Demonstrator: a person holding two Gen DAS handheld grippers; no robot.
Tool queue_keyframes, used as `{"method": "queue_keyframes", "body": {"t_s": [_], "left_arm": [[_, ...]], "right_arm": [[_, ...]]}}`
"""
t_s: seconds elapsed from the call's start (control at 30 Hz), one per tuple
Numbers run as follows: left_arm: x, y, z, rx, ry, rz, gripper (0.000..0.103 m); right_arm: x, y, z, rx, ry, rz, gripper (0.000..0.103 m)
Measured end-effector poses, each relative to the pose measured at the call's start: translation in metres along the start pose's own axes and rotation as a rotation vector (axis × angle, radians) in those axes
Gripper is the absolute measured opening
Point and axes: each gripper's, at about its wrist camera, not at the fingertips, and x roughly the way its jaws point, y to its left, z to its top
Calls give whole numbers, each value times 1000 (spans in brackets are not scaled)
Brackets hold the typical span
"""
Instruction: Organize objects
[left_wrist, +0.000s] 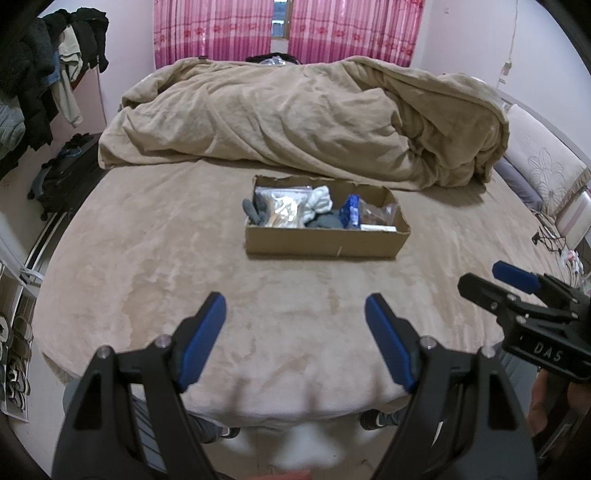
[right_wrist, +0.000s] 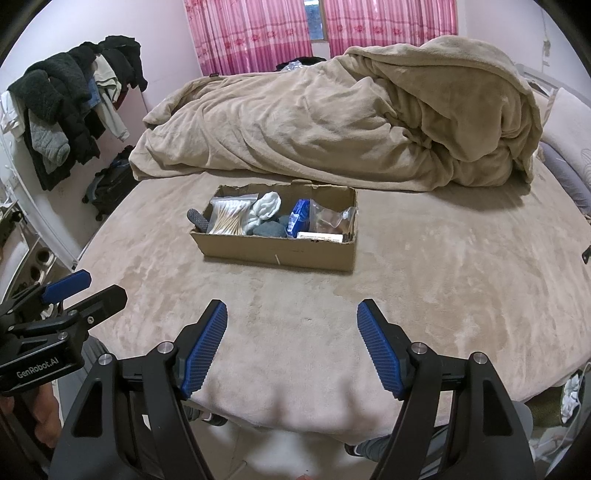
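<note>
I hold both the left gripper (left_wrist: 295, 314) and right gripper (right_wrist: 291, 319) released, empty, above the bed's (right_wrist: 424, 295) near edge; approach the cardboard box (right_wrist: 273, 253) mid-bed squarely.

- Cardboard box (right_wrist: 273, 251): matt brown card, torn rough rim.
- Bed cover (right_wrist: 424, 280): plush beige fleece, soft nap.
- Duvet (left_wrist: 303, 118): same matt fleece, crumpled.
- Cotton swabs bag (right_wrist: 227, 218): glossy clear plastic.
- Right gripper (right_wrist: 291, 349): ribbed blue pads, matt black plastic, metal pins.
</note>
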Motion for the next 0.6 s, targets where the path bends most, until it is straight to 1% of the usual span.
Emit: {"method": "queue_keyframes", "body": {"t_s": [0.6], "left_arm": [[10, -1, 0, 11, 1, -13, 80]], "right_arm": [[3, -3, 1, -1, 11, 4, 76]]}}
